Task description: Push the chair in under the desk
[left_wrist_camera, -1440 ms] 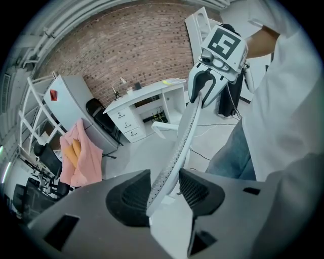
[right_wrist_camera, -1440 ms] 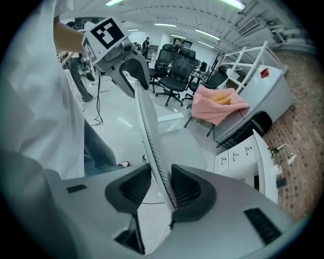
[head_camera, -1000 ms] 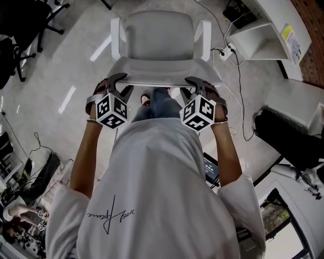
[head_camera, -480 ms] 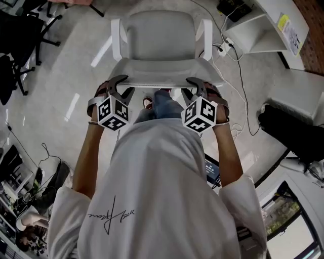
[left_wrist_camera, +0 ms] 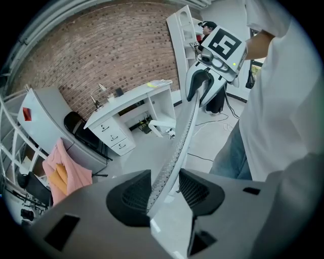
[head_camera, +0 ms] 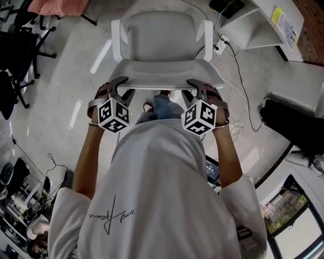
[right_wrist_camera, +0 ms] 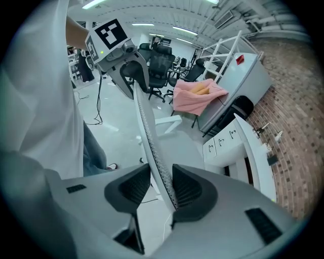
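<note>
A white office chair [head_camera: 159,35] stands in front of me on the pale floor, its seat facing away. My left gripper [head_camera: 121,87] is shut on the left part of the backrest's top edge [head_camera: 162,77]. My right gripper [head_camera: 195,87] is shut on the right part. In the left gripper view the mesh backrest [left_wrist_camera: 174,146] runs between the left gripper's [left_wrist_camera: 164,174] pads. In the right gripper view the backrest [right_wrist_camera: 147,126] runs between the right gripper's [right_wrist_camera: 161,169] pads in the same way. A white desk [head_camera: 258,25] stands at the upper right, apart from the chair.
Black office chairs [head_camera: 15,55] and a pink cloth [head_camera: 55,6] are at the left. A power strip with cables [head_camera: 221,46] lies on the floor right of the chair. A black bag [head_camera: 296,126] sits at the right. The person's leg [head_camera: 162,106] is behind the backrest.
The floor and furniture have shifted around the chair: the black chairs slid down the left side and the pink cloth came into view. Both grippers keep their hold on the backrest.
</note>
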Tool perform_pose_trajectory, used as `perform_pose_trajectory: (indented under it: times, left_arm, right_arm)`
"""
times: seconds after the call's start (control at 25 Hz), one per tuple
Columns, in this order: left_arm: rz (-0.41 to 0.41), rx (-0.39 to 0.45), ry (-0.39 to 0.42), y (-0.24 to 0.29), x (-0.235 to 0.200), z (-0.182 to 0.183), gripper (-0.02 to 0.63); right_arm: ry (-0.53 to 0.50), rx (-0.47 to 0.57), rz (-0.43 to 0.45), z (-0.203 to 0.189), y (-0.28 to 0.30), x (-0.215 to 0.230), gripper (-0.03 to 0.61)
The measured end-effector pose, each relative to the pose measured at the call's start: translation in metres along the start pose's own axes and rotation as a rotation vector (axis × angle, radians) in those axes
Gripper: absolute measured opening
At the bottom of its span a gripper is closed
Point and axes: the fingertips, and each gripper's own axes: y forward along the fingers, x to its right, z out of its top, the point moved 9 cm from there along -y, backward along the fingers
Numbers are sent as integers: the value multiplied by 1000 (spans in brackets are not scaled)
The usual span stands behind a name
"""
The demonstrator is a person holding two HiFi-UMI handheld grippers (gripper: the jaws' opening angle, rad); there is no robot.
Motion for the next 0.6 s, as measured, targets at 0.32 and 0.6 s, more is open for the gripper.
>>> perform_pose_trajectory:
  times: [0.32, 0.6]
  left_arm:
    - [-6, -2, 37, 17, -24, 16, 175]
    - [-14, -18, 78, 30, -41, 32, 175]
  right_arm:
    - [39, 14, -10, -5, 6, 22, 150]
    - [51, 42, -37, -11, 10, 37, 150]
